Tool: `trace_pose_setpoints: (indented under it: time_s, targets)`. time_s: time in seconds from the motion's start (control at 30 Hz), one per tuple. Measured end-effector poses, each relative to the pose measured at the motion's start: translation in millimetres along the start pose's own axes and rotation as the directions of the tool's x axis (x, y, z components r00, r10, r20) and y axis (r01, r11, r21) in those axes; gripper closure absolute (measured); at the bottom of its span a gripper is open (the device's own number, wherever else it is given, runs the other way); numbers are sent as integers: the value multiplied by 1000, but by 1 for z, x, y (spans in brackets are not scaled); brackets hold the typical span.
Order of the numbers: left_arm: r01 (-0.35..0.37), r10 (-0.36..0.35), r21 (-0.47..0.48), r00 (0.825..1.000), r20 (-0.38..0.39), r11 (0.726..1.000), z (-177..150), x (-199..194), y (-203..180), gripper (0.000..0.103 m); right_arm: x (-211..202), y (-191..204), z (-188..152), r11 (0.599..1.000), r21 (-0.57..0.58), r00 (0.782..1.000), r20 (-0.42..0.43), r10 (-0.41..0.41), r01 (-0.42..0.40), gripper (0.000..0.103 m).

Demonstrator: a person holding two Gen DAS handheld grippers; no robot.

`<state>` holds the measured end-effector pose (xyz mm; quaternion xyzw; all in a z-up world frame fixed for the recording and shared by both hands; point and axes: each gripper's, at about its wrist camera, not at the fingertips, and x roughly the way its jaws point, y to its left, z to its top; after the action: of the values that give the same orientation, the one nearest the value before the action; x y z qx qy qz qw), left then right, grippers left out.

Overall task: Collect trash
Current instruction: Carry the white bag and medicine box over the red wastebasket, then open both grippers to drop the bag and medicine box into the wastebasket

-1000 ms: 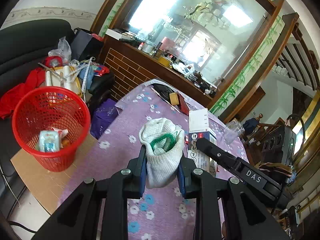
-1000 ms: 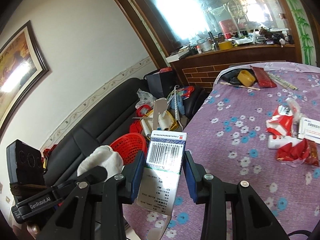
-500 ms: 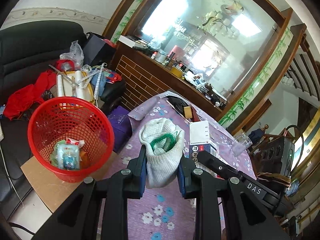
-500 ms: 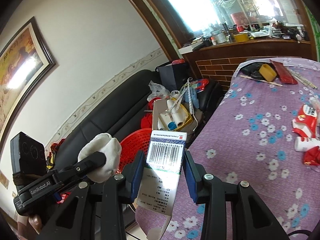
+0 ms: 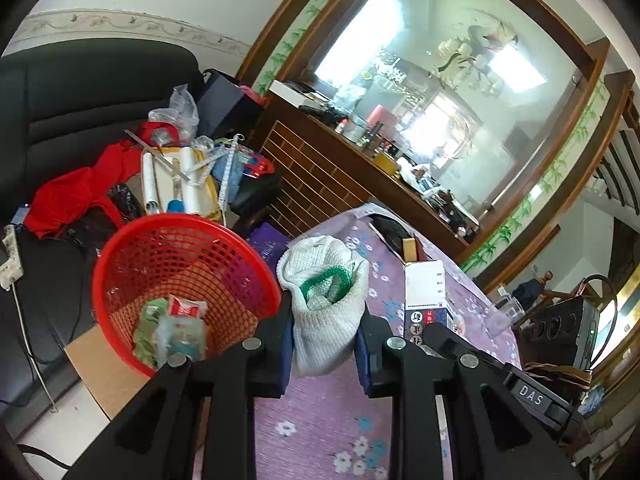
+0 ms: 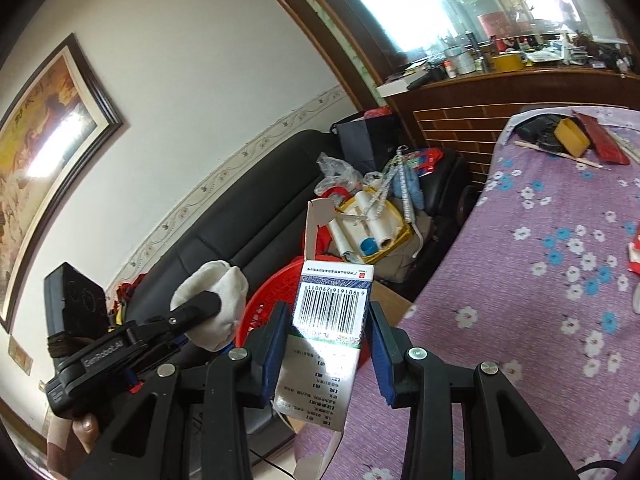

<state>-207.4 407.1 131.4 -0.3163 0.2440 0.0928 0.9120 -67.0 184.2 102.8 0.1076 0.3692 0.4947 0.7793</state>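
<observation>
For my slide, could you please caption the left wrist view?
Left gripper holds a white glove beside the red basket of trash.

A: The basket (image 5: 176, 264) at the left wrist view's lower left?
B: Red mesh. The glove (image 5: 324, 308) at centre is white knit with green inside.
A: And the table's cloth (image 6: 540, 280) on the right wrist view's right side?
B: Purple with white and blue flowers. The centre carton (image 6: 328, 332) is white with a black barcode; the sofa (image 6: 224, 232) is black.

L tongs (image 5: 324, 344) angled down, pads clamped on load, R tongs (image 6: 328, 344) likewise, side by side
</observation>
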Motion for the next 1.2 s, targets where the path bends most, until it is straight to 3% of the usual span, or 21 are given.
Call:
trace_pose_setpoints:
  time_s: [0.27, 0.43, 0.67, 0.8, 0.93, 1.03, 1.2]
  targets:
    - [-50, 50, -41, 999, 11, 998, 12, 6, 33, 76, 42, 15, 3, 997, 9, 997, -39, 73, -73, 62]
    - [-96, 95, -89, 995, -10, 991, 9, 23, 60, 75, 85, 15, 2, 992, 68, 988, -107, 115, -108, 62]
    - [-133, 124, -147, 990, -70, 980, 4, 48, 87, 75, 138, 5, 4, 988, 131, 980, -171, 106, -84, 62]
    - [-172, 163, -133, 984, -78, 976, 4, 53, 90, 73, 157, 5, 5, 985, 149, 974, -196, 111, -82, 55]
    - [-213, 205, -99, 975, -84, 972, 5, 55, 89, 64, 162, 3, 5, 984, 160, 974, -200, 105, -74, 44]
    - [-224, 217, -85, 973, -83, 971, 3, 54, 86, 52, 155, 0, 7, 982, 174, 975, -194, 108, -74, 43]
    - [-221, 217, -55, 973, -75, 974, -2, 49, 66, 49, 115, -5, 10, 977, 191, 981, -144, 126, -97, 43]
